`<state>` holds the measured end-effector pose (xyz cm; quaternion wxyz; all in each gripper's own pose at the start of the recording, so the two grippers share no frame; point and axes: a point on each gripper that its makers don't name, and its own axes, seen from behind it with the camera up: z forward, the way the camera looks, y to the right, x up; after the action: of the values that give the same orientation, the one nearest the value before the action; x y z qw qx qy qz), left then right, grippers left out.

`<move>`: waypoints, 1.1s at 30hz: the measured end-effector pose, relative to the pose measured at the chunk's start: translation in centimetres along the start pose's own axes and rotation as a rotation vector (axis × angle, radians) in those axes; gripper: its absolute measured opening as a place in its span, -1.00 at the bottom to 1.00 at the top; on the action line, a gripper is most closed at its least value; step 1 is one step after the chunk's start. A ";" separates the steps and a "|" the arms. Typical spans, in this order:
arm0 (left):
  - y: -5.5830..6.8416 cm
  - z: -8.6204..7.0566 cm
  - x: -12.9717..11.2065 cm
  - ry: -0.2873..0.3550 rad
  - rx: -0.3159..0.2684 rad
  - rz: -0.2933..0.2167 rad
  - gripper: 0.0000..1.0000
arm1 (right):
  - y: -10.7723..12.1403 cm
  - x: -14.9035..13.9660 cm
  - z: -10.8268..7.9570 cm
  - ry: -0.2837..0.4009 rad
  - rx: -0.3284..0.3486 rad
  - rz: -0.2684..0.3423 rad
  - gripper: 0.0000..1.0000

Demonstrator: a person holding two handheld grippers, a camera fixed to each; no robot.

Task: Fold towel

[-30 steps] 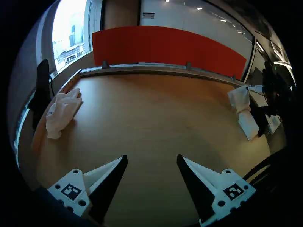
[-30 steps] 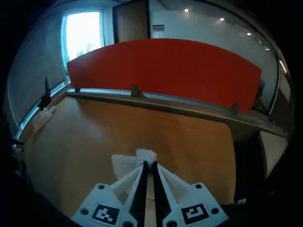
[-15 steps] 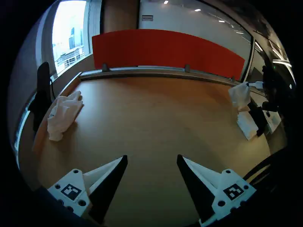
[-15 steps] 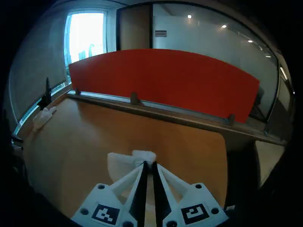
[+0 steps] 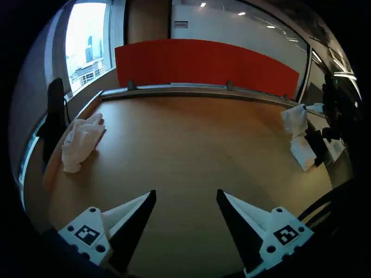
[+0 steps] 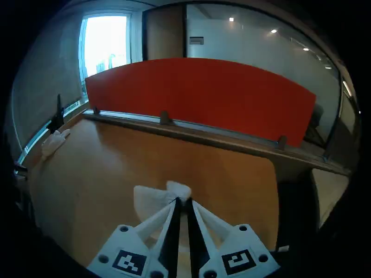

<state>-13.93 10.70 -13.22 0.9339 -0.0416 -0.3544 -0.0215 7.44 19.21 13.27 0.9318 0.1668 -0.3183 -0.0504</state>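
One white towel (image 6: 150,199), judged soft and light, pinched in right gripper (image 6: 183,200); left gripper (image 5: 185,192) gapes wide; grip corners.

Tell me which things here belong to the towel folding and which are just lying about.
In the job: white towel, pinched in the right gripper; open left gripper; wooden table.
Lying about: crumpled towel at the table's edge, untouched; red divider; dark chair.
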 end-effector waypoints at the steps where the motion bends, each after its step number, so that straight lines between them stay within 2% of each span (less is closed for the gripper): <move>1: 0.0 -0.1 0.0 0.001 0.000 0.001 0.94 | 0.0 -0.5 -0.2 -0.004 0.001 0.004 -0.81; 15: 0.6 -0.6 -0.4 0.012 -0.014 0.022 0.94 | 0.4 -7.5 -5.1 -0.035 0.014 0.065 -0.81; 23: 1.0 -0.8 -0.4 0.015 -0.023 0.029 0.94 | 0.8 -13.3 -7.2 -0.120 0.000 0.070 -0.81; 33: 1.3 -0.8 -0.4 0.018 -0.030 0.040 0.94 | 1.8 -19.4 -9.0 -0.230 -0.080 0.110 -0.82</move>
<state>-13.63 11.88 -14.13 0.9367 -0.0625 -0.3445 -0.0083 -2.49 27.33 -3.95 0.8965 0.1048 -0.4293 -0.0305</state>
